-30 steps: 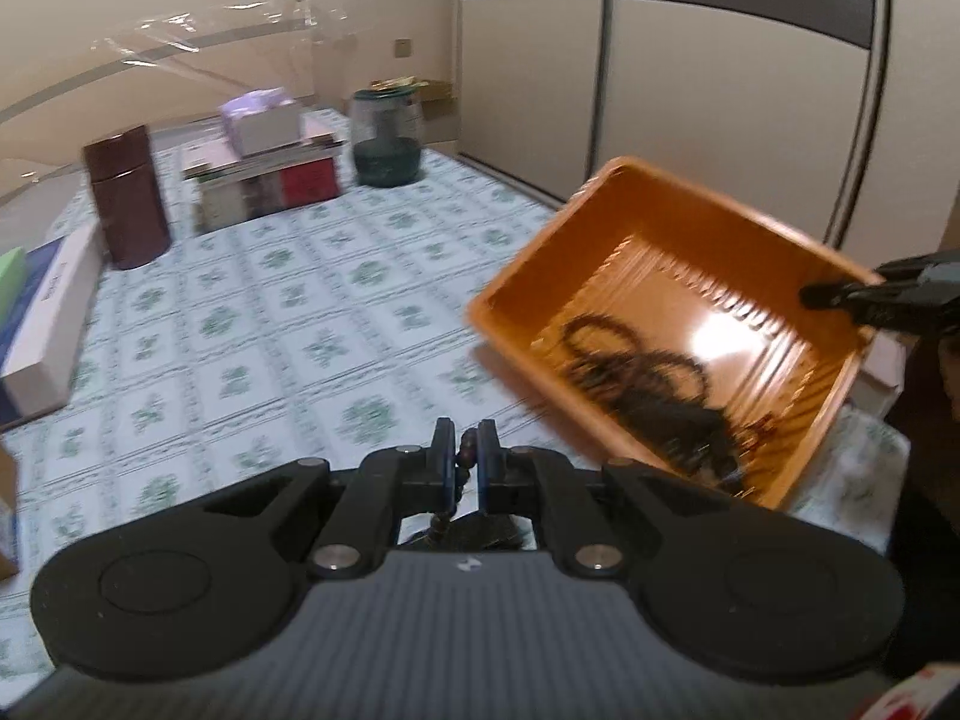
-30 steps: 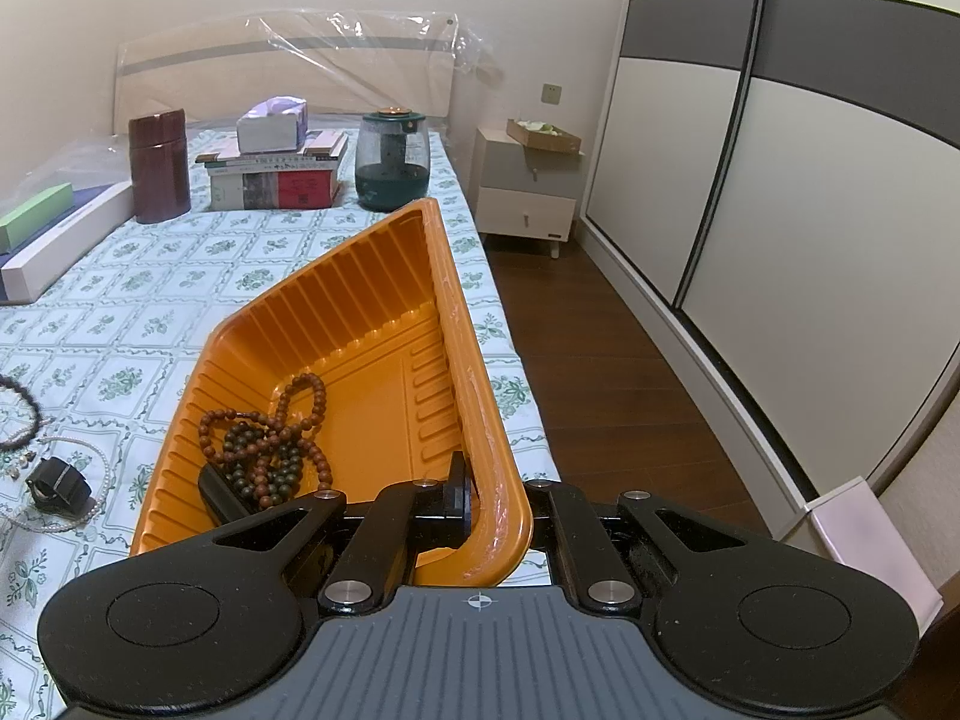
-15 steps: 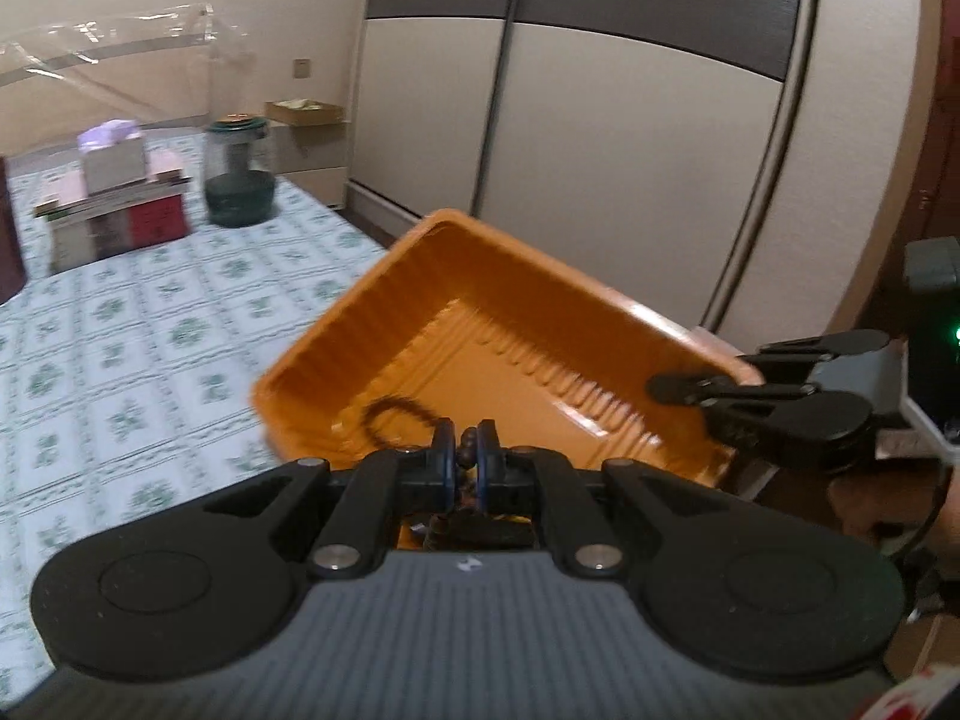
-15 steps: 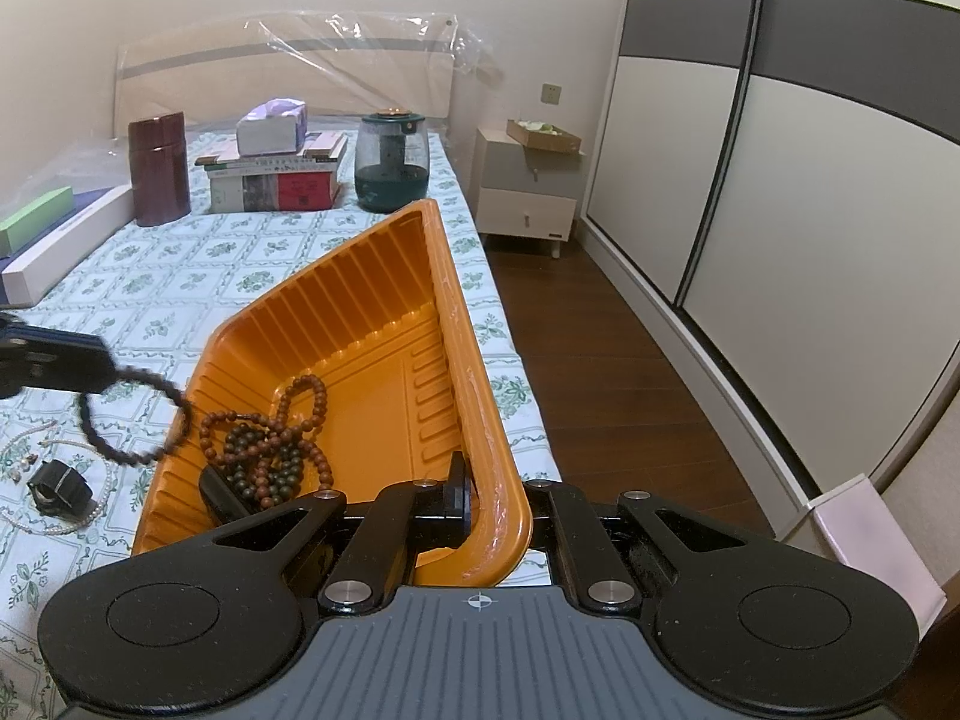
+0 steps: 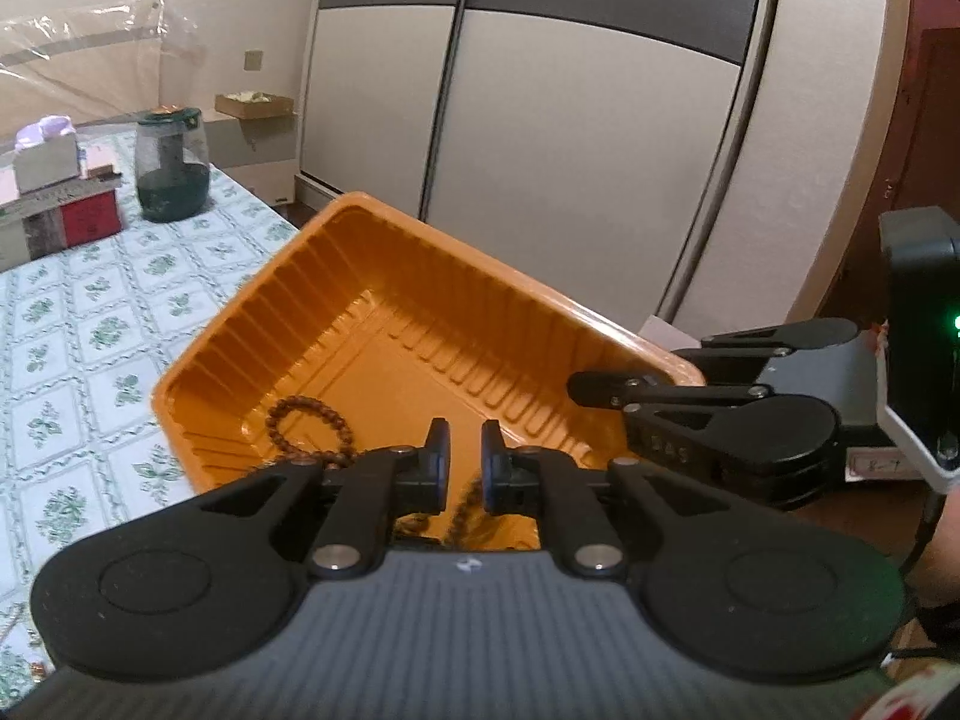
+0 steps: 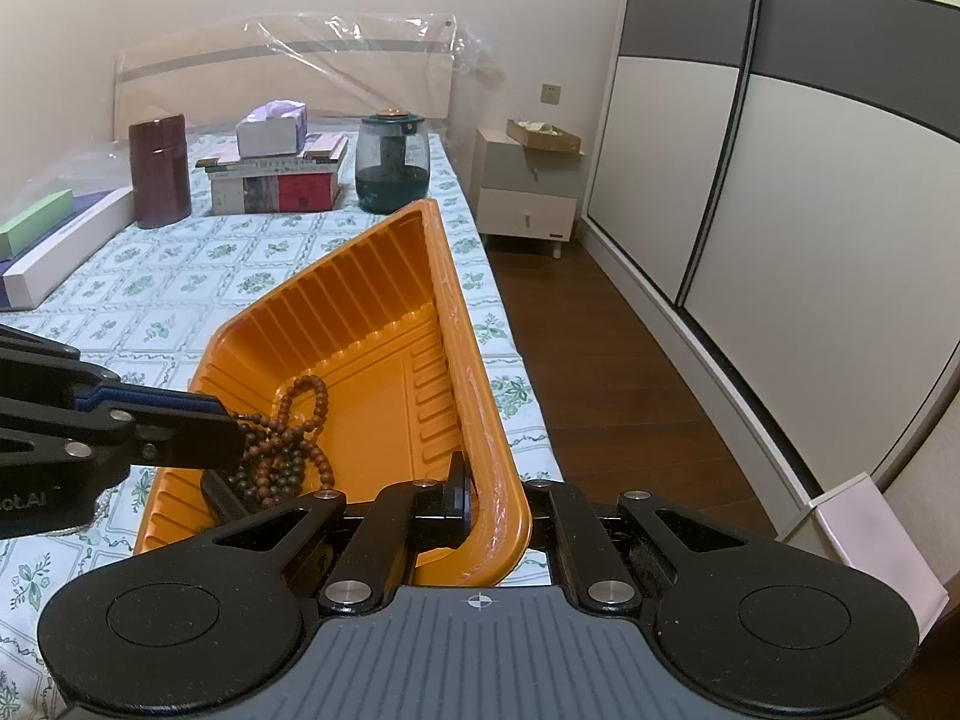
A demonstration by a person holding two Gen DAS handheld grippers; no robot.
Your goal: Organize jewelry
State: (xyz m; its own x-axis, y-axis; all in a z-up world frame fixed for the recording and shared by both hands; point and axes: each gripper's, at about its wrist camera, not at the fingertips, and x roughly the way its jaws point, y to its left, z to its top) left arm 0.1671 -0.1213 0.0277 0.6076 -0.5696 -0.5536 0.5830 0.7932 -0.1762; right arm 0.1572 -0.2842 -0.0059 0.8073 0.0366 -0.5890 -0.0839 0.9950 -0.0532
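My right gripper (image 6: 495,495) is shut on the rim of an orange plastic tray (image 6: 384,360) and holds it tilted above the bed. The tray also shows in the left wrist view (image 5: 420,324), with my right gripper (image 5: 636,387) clamped on its right corner. Several brown bead bracelets (image 6: 288,444) lie piled in the tray's low corner. My left gripper (image 5: 459,468) is open a little above the tray, with a bead strand (image 5: 468,504) hanging just below its fingers. It reaches in from the left in the right wrist view (image 6: 231,429), tips over the bead pile.
The bed has a green-patterned sheet (image 6: 180,294). At its head stand a dark red box (image 6: 159,171), stacked books with a tissue box (image 6: 273,171) and a dark glass jar (image 6: 393,162). A nightstand (image 6: 531,198) and sliding wardrobe doors (image 6: 780,180) are to the right.
My left gripper moved over the tray and opened, letting go of the bead bracelet it carried into the tray. The right gripper and tray stayed still.
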